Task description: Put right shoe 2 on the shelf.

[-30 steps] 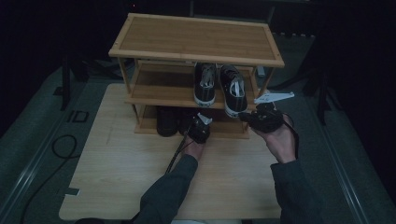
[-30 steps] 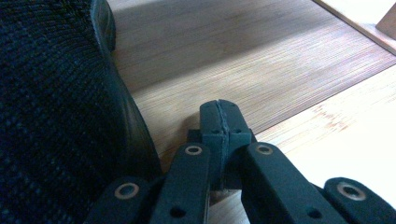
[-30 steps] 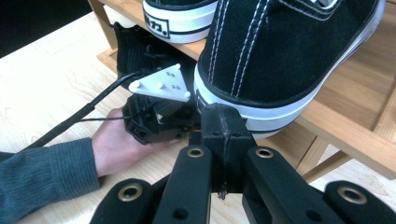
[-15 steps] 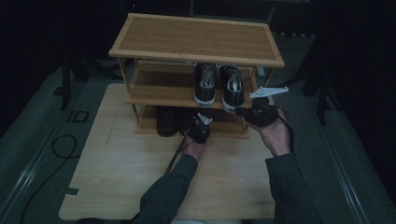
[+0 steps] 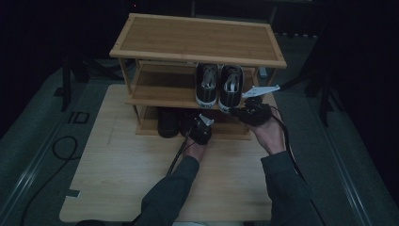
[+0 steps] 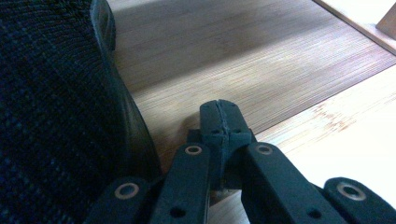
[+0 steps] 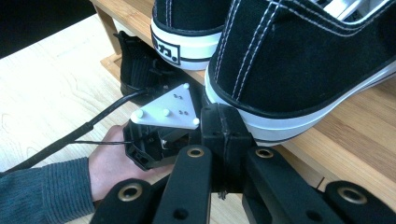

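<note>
A pair of black sneakers with white soles (image 5: pixel 219 84) stands on the middle shelf of a bamboo shoe rack (image 5: pixel 197 40). My right gripper (image 5: pixel 241 109) is shut and empty, its tip (image 7: pixel 222 122) right under the heel of the right sneaker (image 7: pixel 289 56), beside the left sneaker (image 7: pixel 187 28). My left gripper (image 5: pixel 200 125) is shut with nothing in it (image 6: pixel 219 116), low over the bottom shelf (image 6: pixel 261 60). A black knit shoe (image 6: pixel 56 93) lies just to its left. That gripper's grey plate (image 7: pixel 167 109) appears in the right gripper view.
Dark shoes (image 5: pixel 169 121) sit on the bottom shelf under the sneakers. The rack stands on a light wooden tabletop (image 5: pixel 117 174), with open surface in front and to the left. A black cable (image 5: pixel 61 148) loops beside the table at left.
My right gripper has shifted a little forward and to the left, closer under the right sneaker's heel. The left gripper has stayed at the bottom shelf.
</note>
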The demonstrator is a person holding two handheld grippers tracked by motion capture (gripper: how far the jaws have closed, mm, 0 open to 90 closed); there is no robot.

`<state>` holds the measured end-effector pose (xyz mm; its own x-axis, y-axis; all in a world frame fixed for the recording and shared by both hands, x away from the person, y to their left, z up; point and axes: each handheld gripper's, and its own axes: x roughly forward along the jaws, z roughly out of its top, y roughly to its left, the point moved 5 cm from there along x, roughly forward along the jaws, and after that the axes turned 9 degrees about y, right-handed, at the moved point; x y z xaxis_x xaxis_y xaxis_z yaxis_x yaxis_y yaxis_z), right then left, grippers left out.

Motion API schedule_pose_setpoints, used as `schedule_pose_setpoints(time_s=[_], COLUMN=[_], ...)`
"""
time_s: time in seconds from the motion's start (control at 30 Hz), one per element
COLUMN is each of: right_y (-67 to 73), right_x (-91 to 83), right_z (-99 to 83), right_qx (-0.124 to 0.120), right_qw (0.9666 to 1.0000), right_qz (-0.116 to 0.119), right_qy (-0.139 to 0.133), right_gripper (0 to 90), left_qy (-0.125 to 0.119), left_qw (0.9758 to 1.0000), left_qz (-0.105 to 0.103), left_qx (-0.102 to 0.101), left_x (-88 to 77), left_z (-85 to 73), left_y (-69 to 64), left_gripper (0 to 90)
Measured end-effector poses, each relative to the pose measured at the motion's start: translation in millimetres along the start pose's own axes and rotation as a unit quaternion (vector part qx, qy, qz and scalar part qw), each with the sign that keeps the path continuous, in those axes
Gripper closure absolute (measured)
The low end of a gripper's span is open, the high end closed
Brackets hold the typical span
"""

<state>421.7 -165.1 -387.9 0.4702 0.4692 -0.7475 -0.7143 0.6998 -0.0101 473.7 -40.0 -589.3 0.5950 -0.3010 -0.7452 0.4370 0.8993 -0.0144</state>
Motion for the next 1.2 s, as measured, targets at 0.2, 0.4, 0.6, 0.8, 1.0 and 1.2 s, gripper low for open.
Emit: schedule_pose_setpoints(time_s=[0.2, 0.4, 0.6, 0.8, 1.0, 1.2], right_y=[-1.4, -0.8, -0.4, -1.1, -0.7, -0.5], right_x=[5.0, 6.6, 8.4, 9.1, 9.8, 10.4], right_z=[2.1, 5.7, 9.2, 9.6, 10.7, 11.1], right_qx=[0.0, -0.003, -0.008, -0.01, -0.012, -0.015], right_qw=[1.0, 1.0, 0.9999, 0.9999, 0.9998, 0.9996], right_qz=[0.003, 0.0, -0.006, -0.007, -0.014, -0.021], right_qy=[0.002, 0.004, 0.005, 0.005, 0.006, 0.008], right_gripper=[90.0, 90.0, 90.0, 90.0, 90.0, 90.0], left_qy=[0.0, 0.0, 0.0, 0.0, 0.0, 0.0], left_qw=[1.0, 1.0, 1.0, 1.0, 1.0, 1.0], left_qz=[0.0, 0.001, 0.0, 0.001, 0.001, 0.001], left_qx=[0.0, 0.0, -0.001, -0.001, -0.001, 0.0], left_x=[0.0, 0.0, 0.0, 0.0, 0.0, 0.0], left_z=[0.0, 0.0, 0.0, 0.0, -0.1, -0.1], left_y=[0.0, -0.1, 0.0, -0.1, -0.1, -0.1], left_gripper=[90.0, 90.0, 90.0, 90.0, 90.0, 90.0])
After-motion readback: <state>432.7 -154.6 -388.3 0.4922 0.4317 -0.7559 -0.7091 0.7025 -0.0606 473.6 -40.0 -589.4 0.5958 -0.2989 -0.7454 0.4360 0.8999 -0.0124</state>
